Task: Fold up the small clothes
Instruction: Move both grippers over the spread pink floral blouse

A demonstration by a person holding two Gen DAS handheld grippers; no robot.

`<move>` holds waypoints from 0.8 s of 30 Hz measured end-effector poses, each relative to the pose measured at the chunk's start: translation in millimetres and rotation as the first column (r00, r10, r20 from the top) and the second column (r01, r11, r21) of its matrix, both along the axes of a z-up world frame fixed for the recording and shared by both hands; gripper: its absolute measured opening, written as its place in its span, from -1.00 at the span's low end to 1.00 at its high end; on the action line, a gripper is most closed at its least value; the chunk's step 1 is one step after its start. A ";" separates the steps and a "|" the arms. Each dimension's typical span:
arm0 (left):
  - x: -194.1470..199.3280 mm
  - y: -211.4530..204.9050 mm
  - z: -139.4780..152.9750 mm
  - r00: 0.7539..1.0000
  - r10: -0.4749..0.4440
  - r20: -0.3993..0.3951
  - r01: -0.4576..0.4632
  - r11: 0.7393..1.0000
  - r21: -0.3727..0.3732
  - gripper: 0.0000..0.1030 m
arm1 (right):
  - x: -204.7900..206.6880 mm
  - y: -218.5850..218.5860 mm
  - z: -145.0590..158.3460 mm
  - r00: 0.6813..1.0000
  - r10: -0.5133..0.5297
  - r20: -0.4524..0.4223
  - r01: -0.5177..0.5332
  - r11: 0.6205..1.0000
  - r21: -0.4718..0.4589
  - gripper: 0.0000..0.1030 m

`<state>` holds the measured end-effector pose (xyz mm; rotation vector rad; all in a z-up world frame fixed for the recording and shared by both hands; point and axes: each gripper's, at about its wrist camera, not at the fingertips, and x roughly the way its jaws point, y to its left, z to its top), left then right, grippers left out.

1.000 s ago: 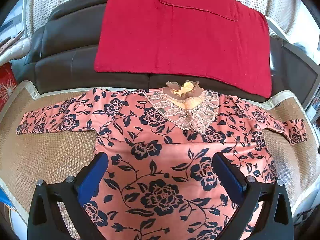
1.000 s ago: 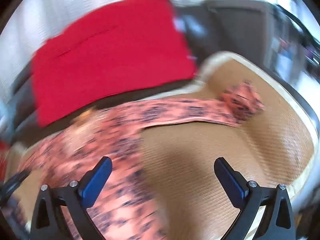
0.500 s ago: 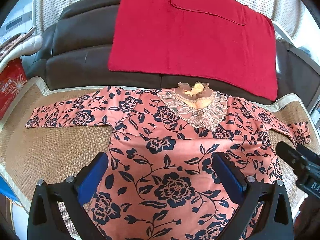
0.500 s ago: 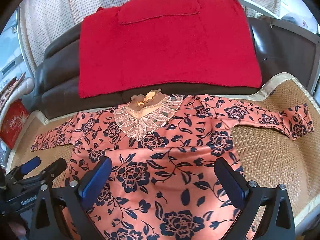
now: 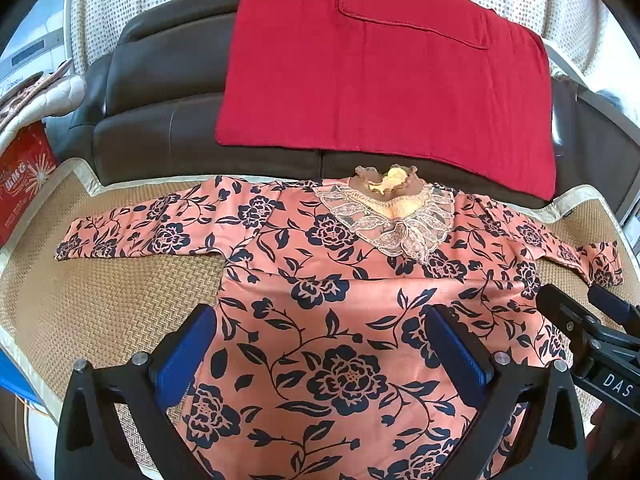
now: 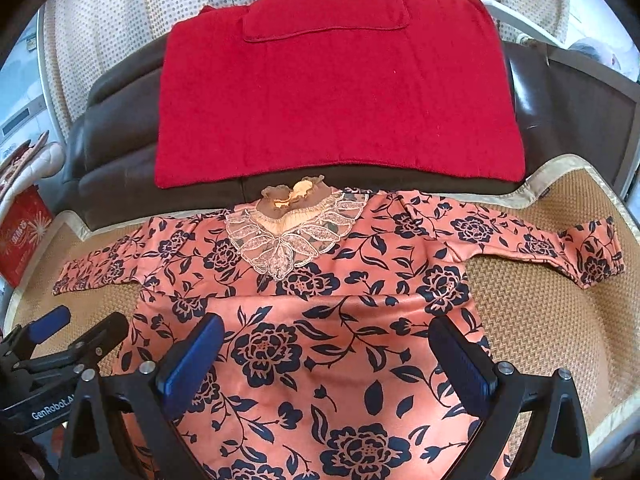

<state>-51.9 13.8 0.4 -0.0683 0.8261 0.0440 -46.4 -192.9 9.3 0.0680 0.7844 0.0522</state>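
Observation:
A salmon-pink blouse with dark blue flowers (image 5: 336,292) lies flat, front up, on a woven mat (image 5: 100,300), lace collar (image 5: 396,220) at the far side and both sleeves spread out. It shows the same way in the right wrist view (image 6: 320,312). My left gripper (image 5: 320,352) is open and empty above the blouse's lower body. My right gripper (image 6: 328,360) is open and empty above the lower body too. Each gripper shows in the other's view: the right one at the right edge (image 5: 588,320), the left one at the lower left (image 6: 76,332).
A red cloth (image 5: 384,76) hangs over the back of a dark leather sofa (image 5: 160,92) behind the mat. A red box (image 5: 20,176) stands at the far left. The mat's pale border (image 6: 560,164) runs along its right edge.
The right gripper swung from the right sleeve side to face the blouse's middle. The left gripper shifted slightly, and the right gripper came into its view at the right edge.

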 end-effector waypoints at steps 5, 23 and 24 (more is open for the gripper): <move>-0.9 0.3 1.1 1.000 0.003 0.003 -0.003 1.000 0.004 1.00 | -0.6 0.2 0.5 1.000 0.004 0.006 -0.004 1.000 -0.007 1.00; -0.7 0.6 5.8 1.000 0.009 0.008 -0.009 1.000 0.011 1.00 | -2.0 5.8 6.8 0.999 0.024 0.030 -0.023 0.999 -0.031 1.00; -0.7 0.1 5.8 1.000 0.008 0.008 -0.008 1.000 0.012 1.00 | -2.0 5.6 7.3 0.999 0.024 0.031 -0.023 0.999 -0.031 1.00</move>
